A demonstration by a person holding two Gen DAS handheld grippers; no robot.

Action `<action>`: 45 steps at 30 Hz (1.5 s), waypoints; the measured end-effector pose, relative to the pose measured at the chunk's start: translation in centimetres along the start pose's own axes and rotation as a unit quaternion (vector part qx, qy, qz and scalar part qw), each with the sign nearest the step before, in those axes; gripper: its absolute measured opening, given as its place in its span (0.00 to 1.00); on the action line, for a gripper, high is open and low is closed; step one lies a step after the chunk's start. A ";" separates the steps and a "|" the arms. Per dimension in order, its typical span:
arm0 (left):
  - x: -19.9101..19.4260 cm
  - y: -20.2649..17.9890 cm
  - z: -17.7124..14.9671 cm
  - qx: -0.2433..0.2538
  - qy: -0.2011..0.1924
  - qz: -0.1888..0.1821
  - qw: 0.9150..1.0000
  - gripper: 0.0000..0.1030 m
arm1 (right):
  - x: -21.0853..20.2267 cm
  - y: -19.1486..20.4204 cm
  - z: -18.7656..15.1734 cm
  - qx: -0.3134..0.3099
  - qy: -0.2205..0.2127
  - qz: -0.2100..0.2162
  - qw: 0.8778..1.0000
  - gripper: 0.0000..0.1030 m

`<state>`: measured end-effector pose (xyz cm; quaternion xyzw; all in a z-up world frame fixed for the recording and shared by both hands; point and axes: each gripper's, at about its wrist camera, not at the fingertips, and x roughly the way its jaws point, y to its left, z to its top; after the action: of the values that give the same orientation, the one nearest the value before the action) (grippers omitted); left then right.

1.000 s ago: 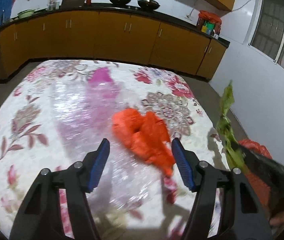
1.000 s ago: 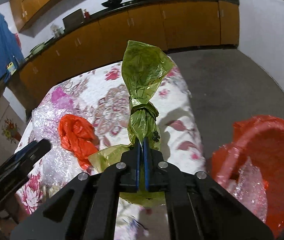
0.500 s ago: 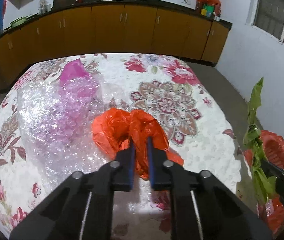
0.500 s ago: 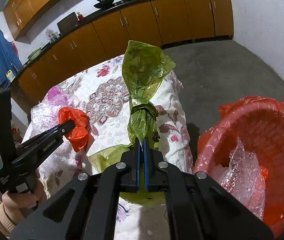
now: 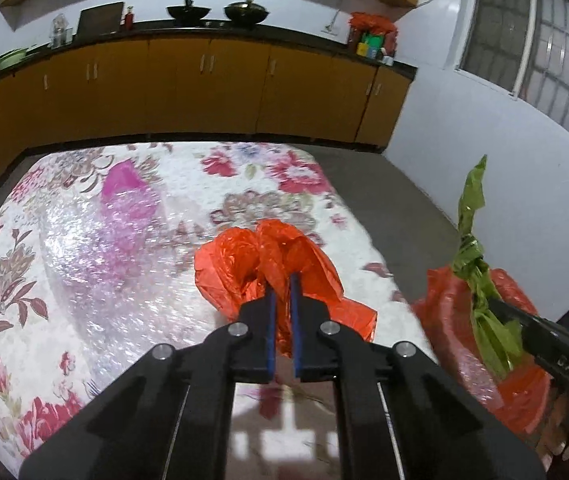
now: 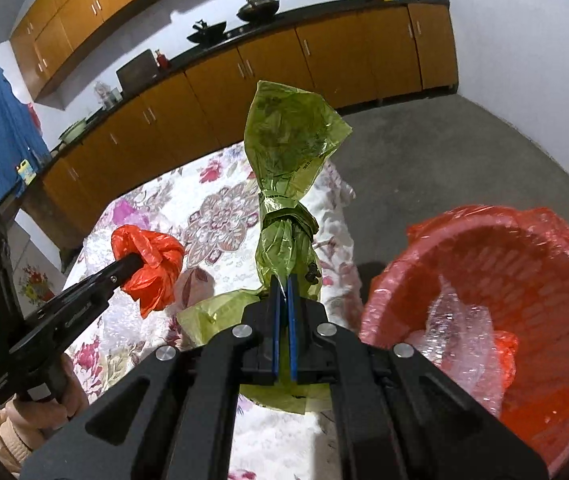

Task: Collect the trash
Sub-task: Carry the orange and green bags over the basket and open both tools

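Observation:
My left gripper [image 5: 281,284] is shut on a crumpled orange plastic bag [image 5: 244,264] and holds it above the flowered tablecloth [image 5: 12,264]; the bag also shows in the right wrist view [image 6: 152,264]. My right gripper [image 6: 283,284] is shut on a knotted green plastic bag [image 6: 284,152], held upright beside the table's right edge; it shows in the left wrist view too [image 5: 480,280]. A red bin lined with an orange bag [image 6: 524,264] stands on the floor to the right, with bubble wrap [image 6: 460,328] inside.
A sheet of bubble wrap [image 5: 96,264] and a pink bag [image 5: 124,184] lie on the table's left part. Orange kitchen cabinets [image 5: 204,84] run along the back wall. Grey floor [image 6: 444,160] lies beyond the table and bin.
My left gripper has closed on the orange bag and lifted it off the table. My right gripper has carried the green bag closer to the bin.

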<state>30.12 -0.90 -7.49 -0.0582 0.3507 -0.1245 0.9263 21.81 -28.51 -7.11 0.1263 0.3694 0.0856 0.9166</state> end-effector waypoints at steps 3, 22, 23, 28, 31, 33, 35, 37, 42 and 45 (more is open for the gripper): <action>-0.9 -1.7 0.0 0.013 -0.004 -0.017 1.000 0.07 | -1.6 -0.8 -0.1 0.005 -0.013 -0.010 1.000 0.04; -4.1 -13.2 -1.4 0.076 0.002 -0.145 0.987 0.07 | -10.9 -8.6 -2.6 0.087 -0.072 -0.082 0.990 0.04; -4.1 -13.8 -1.5 0.079 0.004 -0.151 0.985 0.07 | -11.1 -9.0 -2.7 0.092 -0.073 -0.084 0.990 0.04; -4.0 -16.0 -2.1 0.095 0.010 -0.166 0.981 0.07 | -12.2 -10.2 -3.2 0.105 -0.082 -0.090 0.987 0.04; -3.8 -17.1 -2.4 0.102 0.014 -0.175 0.979 0.07 | -12.6 -10.7 -3.3 0.112 -0.088 -0.092 0.986 0.04; -3.5 -18.0 -2.7 0.106 0.018 -0.181 0.978 0.07 | -12.8 -11.1 -3.3 0.117 -0.091 -0.093 0.985 0.04; -3.1 -18.6 -2.9 0.110 0.022 -0.186 0.976 0.08 | -12.9 -11.6 -3.4 0.120 -0.093 -0.096 0.984 0.04; -2.6 -19.4 -3.1 0.112 0.029 -0.191 0.975 0.08 | -13.0 -12.0 -3.5 0.124 -0.094 -0.099 0.983 0.04; -0.8 -20.6 -3.9 0.113 0.053 -0.196 0.973 0.14 | -12.9 -13.6 -3.6 0.140 -0.094 -0.104 0.980 0.07; 0.1 -20.7 -4.5 0.111 0.064 -0.196 0.972 0.27 | -12.6 -14.5 -4.0 0.153 -0.088 -0.105 0.979 0.19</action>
<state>23.29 -20.91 -6.89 -0.0143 0.3752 -0.3450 0.8602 10.96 -44.80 -5.84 0.2324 0.3071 -0.0801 0.9194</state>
